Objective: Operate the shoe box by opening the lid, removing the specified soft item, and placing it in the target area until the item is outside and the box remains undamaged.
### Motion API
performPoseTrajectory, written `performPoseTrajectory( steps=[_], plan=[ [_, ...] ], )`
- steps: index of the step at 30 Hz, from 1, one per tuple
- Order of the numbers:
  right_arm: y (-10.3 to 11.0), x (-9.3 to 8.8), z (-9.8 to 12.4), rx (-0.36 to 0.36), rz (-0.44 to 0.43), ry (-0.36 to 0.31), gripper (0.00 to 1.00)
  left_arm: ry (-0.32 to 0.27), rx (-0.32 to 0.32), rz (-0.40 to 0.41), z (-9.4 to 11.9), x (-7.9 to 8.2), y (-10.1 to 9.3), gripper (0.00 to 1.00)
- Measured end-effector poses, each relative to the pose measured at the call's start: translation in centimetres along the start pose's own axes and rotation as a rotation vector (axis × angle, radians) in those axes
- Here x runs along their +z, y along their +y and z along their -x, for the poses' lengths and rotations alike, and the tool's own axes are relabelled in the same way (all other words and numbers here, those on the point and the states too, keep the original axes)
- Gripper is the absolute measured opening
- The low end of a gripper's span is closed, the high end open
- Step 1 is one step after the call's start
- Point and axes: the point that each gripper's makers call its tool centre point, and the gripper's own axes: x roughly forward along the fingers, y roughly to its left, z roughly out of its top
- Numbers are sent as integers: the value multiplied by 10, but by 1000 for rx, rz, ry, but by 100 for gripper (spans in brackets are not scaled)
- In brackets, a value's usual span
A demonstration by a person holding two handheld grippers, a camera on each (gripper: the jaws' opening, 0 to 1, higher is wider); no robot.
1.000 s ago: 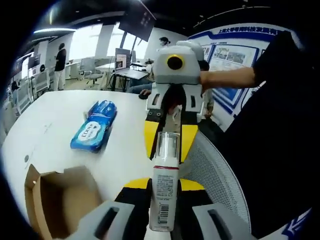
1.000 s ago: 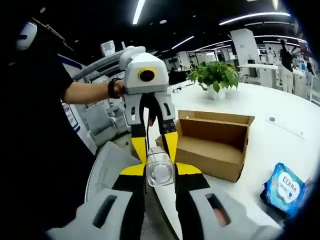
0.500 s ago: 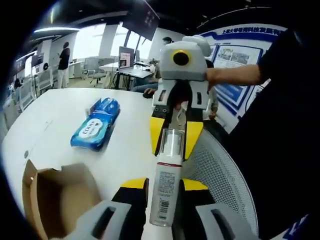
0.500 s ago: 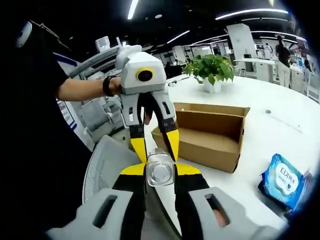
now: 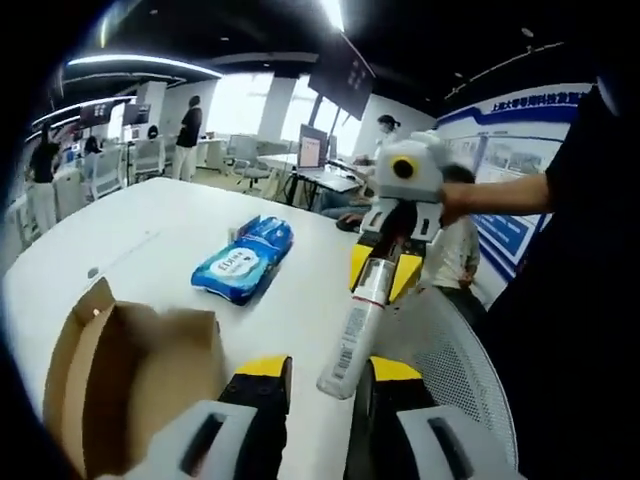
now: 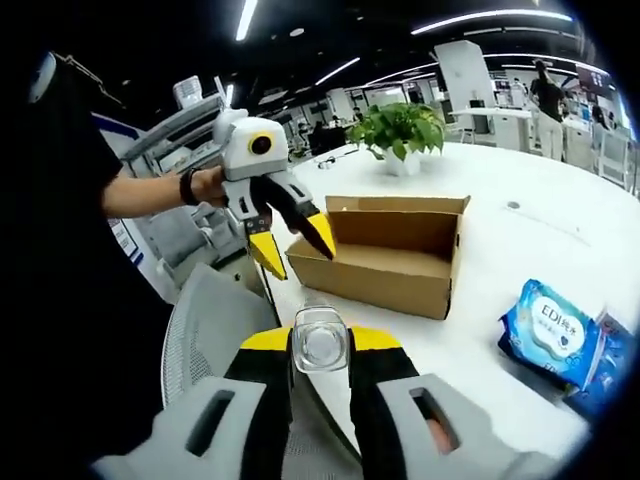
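A clear plastic bottle (image 5: 352, 335) with a white label and a clear cap is held in the air by my right gripper (image 6: 320, 340), which is shut on it; that view shows the bottle (image 6: 320, 342) end-on. In the left gripper view the right gripper (image 5: 384, 270) clamps the bottle's cap end. My left gripper (image 5: 330, 368) is open, its jaws wide on either side of the bottle's base. In the right gripper view the left gripper (image 6: 297, 252) hangs apart from the bottle, in front of the open cardboard shoe box (image 6: 390, 260). A blue wipes pack (image 5: 243, 262) lies on the white table.
The open box (image 5: 130, 370) sits at the table's near edge, and the wipes pack (image 6: 550, 325) lies to its right. A potted plant (image 6: 400, 130) stands behind the box. A grey mesh chair (image 5: 440, 350) is below the grippers. People stand at the far desks.
My left gripper has opened, let go of the bottle and drawn back toward the box. The right gripper still holds the bottle. Both views have shifted.
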Motion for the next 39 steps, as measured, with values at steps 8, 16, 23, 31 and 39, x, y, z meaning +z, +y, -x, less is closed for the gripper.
performPoseTrajectory(
  steps=[8, 16, 23, 31, 39],
  plan=[
    [-17, -9, 17, -43, -31, -6, 17, -81, 139, 101, 17, -7, 12, 31],
    [-43, -10, 34, -85, -43, 5, 17, -156, 238, 204, 27, -12, 26, 32],
    [-70, 3, 46, -110, -31, 1, 17, -186, 284, 240, 31, -13, 28, 32],
    [-116, 22, 61, -142, 15, 36, 17, -208, 337, 282, 36, -21, 27, 31],
    [-160, 36, 69, -164, 83, 111, 17, -228, 382, 321, 46, -28, 27, 31]
  ],
)
